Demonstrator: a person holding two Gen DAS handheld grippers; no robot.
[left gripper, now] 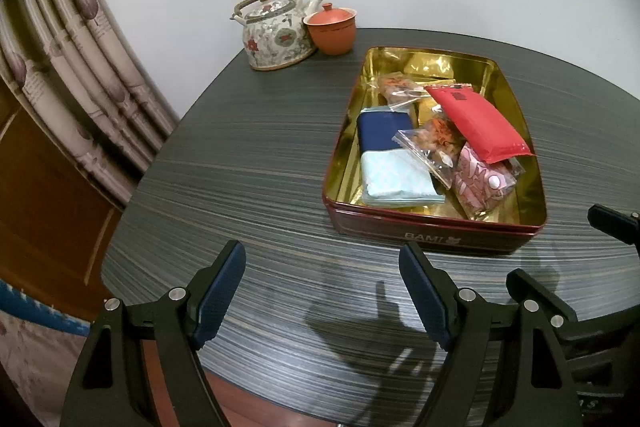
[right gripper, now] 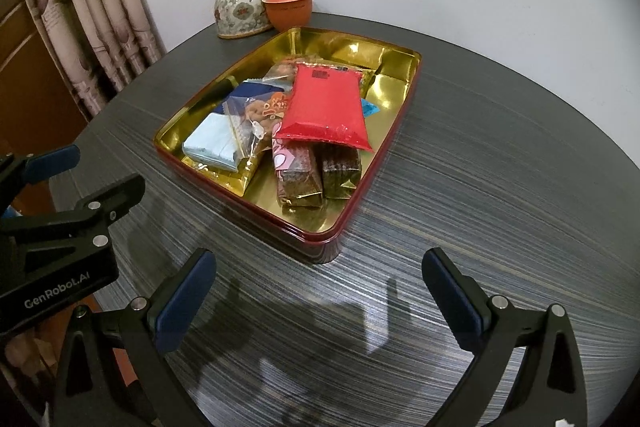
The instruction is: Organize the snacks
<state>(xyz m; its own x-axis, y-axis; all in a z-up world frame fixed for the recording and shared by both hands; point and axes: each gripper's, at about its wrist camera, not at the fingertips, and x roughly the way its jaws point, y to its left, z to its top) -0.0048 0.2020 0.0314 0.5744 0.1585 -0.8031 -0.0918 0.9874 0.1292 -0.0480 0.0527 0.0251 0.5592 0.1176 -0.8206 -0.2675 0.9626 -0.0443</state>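
Left wrist view is cutting off the near side of the left gripper (left gripper: 322,293), whose blue-padded jaws are standing wide with nothing between them, hanging over bare table (left gripper: 248,163). At that view's right edge only a black tip of the right gripper (left gripper: 612,223) is poking in. The tin (left gripper: 436,227), a rounded rectangle with dark red outer walls and a shiny gold lining, is sitting on the striped grey table just beyond both grippers; lettering on its front is partly in shadow and hard to read. Inside it the snacks are lying in a loose pile: a glossy red packet (right gripper: 326,105) is resting on top, hiding most of what lies beneath. A pale blue packet (right gripper: 214,147) is lying flat at the left, a crinkly clear bag (left gripper: 436,143) is holding what may be nuts, and two dark brown bars (right gripper: 320,173) in clear wrap are sticking out side by side under the red one. Right wrist view is showing the right gripper (right gripper: 320,301) spread wide and empty as well. A flowered ceramic teapot (left gripper: 276,33) and a lidded terracotta cup (left gripper: 332,29) are standing touching at the far edge, beside a pleated curtain (left gripper: 68,67).
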